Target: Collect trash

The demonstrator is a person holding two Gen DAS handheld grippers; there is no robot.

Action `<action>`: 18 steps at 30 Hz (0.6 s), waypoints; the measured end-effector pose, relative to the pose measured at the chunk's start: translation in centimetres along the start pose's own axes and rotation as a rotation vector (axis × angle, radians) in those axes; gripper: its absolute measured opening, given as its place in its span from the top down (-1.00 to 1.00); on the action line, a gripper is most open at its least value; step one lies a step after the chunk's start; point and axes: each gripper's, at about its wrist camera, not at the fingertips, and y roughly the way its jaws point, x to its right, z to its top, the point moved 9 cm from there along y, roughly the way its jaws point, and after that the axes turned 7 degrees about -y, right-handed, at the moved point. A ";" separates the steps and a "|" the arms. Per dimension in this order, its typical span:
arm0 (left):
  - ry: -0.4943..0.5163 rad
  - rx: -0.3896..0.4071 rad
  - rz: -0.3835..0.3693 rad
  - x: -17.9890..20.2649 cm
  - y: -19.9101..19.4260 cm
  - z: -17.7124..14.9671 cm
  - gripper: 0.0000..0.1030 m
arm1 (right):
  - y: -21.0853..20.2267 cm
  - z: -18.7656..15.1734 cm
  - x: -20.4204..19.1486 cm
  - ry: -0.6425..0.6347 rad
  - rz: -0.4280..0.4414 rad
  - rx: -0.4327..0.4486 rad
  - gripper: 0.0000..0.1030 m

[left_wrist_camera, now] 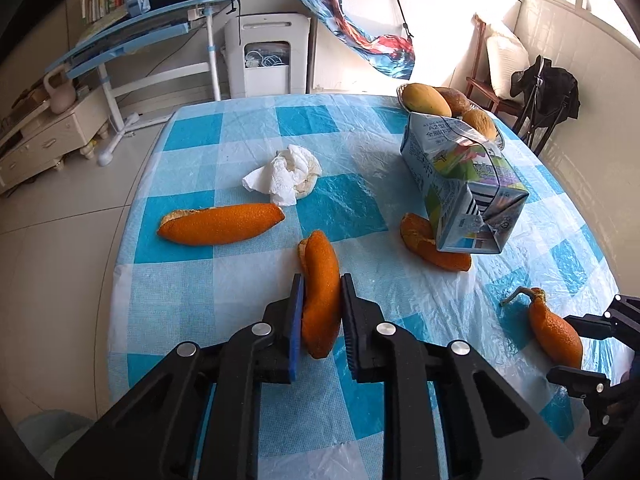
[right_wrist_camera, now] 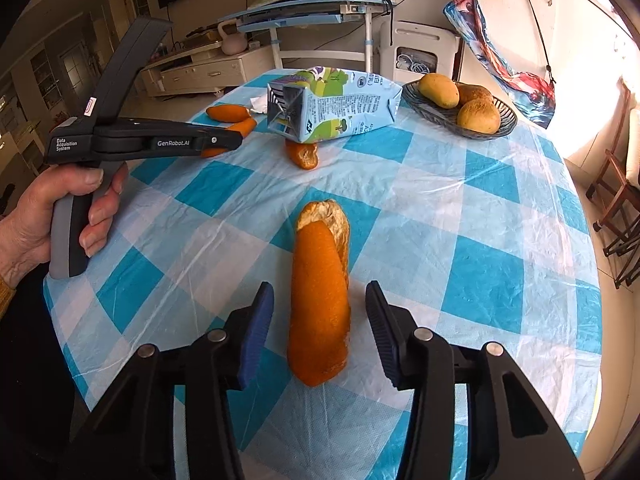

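Note:
In the left wrist view my left gripper (left_wrist_camera: 322, 280) is shut on a curled orange peel (left_wrist_camera: 320, 308), both pads pressing its sides, just over the checked tablecloth (left_wrist_camera: 248, 288). My right gripper (right_wrist_camera: 319, 292) stands open around another long orange peel (right_wrist_camera: 320, 300) that lies on the cloth, with a gap on each side. More trash lies further out: a long peel (left_wrist_camera: 220, 224), a crumpled tissue (left_wrist_camera: 284, 176), and a tipped milk carton (left_wrist_camera: 464, 188) resting on a fourth peel (left_wrist_camera: 432, 248). The right wrist view shows a hand (right_wrist_camera: 40, 216) holding the left gripper (right_wrist_camera: 238, 138).
A dark basket (right_wrist_camera: 440, 122) of mangoes stands at the table's far right. Beyond the table are a blue desk (left_wrist_camera: 132, 36), a white appliance (left_wrist_camera: 266, 56), a low cabinet (left_wrist_camera: 44, 140) and a wooden chair (left_wrist_camera: 492, 88). The table edge curves close on the left.

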 end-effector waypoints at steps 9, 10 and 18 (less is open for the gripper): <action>0.078 -0.034 -0.082 3.4 -3.3 -5.3 0.66 | -1.3 0.0 -1.7 -0.036 0.013 0.017 0.50; 0.065 -0.035 -0.090 3.4 -3.6 -5.7 0.66 | -1.4 0.0 -1.8 -0.038 0.009 0.019 0.50; 0.013 -0.002 -0.066 3.1 -5.7 -8.1 0.29 | -1.6 -0.3 -1.6 -0.003 0.000 0.016 0.49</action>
